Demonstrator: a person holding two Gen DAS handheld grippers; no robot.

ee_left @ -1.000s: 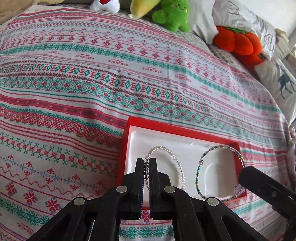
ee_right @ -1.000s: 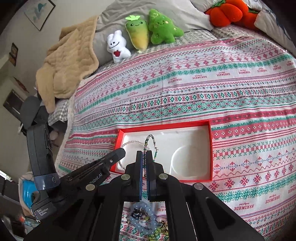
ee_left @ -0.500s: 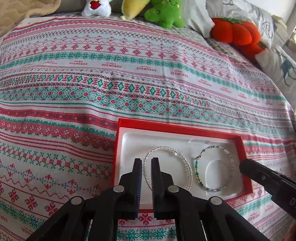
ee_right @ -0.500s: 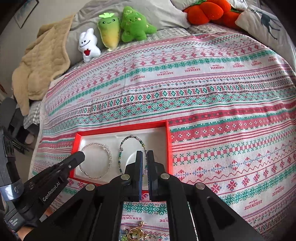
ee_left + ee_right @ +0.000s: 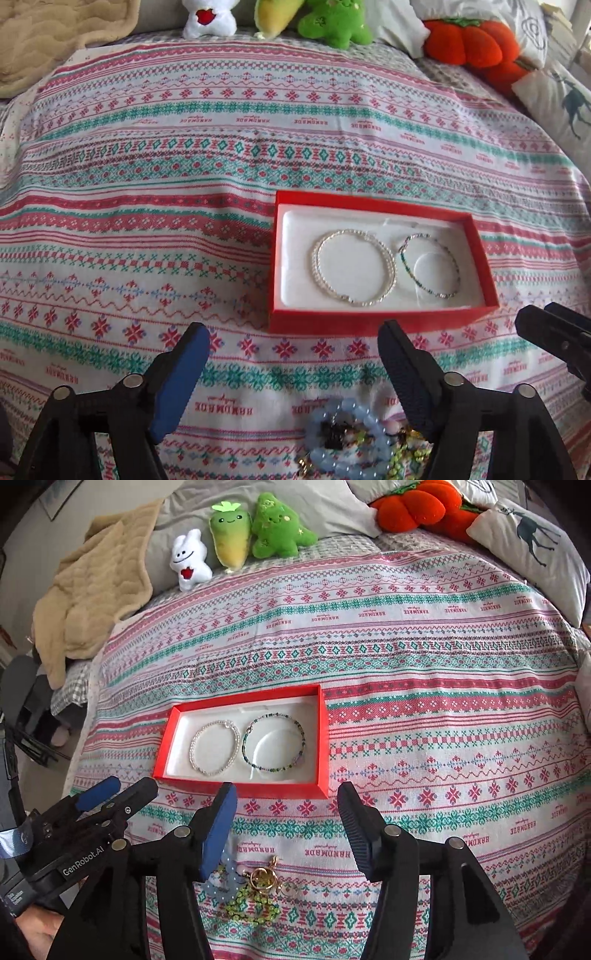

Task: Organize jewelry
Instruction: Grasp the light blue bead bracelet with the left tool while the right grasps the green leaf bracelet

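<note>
While both tools gape | red box (image 5: 380,321) ahead; bead pile (image 5: 351,443) beneath

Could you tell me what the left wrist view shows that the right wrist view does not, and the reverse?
Only the left wrist view shows the pale blue round-bead bracelet whole, atop the loose jewelry pile.

Only the right wrist view shows the gold keyring charm, the lime green bead strand and the tan quilted blanket in full.

Both show the red cardboard box on the striped patterned bedspread, holding the white pearl bracelet beside the green and blue seed-bead bracelet. Both also show the left gripper and right gripper open.
</note>
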